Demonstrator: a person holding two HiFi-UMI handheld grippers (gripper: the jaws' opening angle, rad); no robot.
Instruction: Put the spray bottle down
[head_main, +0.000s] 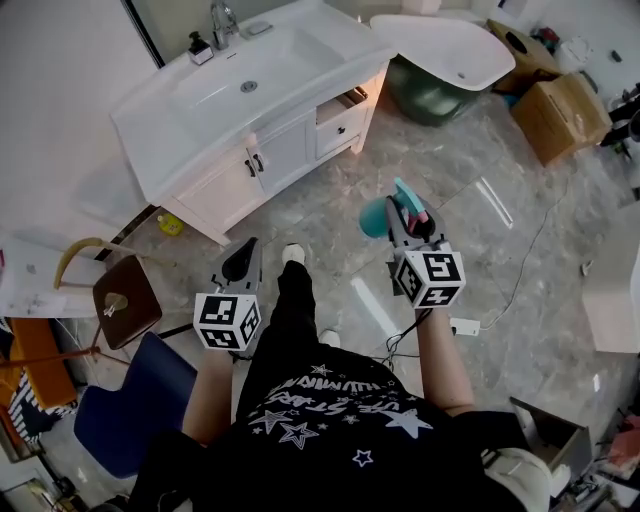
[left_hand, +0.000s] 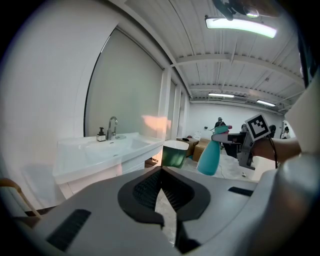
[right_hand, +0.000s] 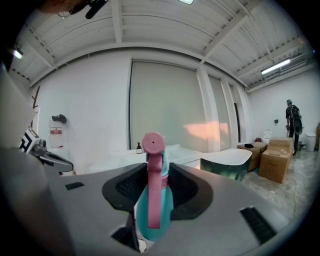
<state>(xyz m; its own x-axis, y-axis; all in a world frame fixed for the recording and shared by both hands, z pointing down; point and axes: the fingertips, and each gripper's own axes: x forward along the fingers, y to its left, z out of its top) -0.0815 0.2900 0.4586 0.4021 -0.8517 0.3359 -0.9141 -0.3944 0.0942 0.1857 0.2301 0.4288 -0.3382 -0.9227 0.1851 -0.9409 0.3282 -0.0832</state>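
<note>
A teal spray bottle (head_main: 378, 216) with a pink trigger head hangs above the marble floor, and my right gripper (head_main: 405, 207) is shut on it. In the right gripper view the bottle (right_hand: 155, 202) stands upright between the black pads, its pink nozzle facing the camera. My left gripper (head_main: 241, 262) is held level beside it on the left, shut, with nothing between its pads (left_hand: 145, 187). The left gripper view shows the bottle (left_hand: 209, 158) out to the right, in the other gripper. A white vanity (head_main: 150, 135) with a sink stands ahead.
A faucet (head_main: 222, 20) and a soap bottle (head_main: 200, 47) sit on the vanity. A white and green bathtub (head_main: 450, 55) and cardboard boxes (head_main: 562, 115) lie at the back right. A brown stool (head_main: 128, 300) and a blue chair (head_main: 125, 410) are at the left. A cable (head_main: 520, 270) crosses the floor.
</note>
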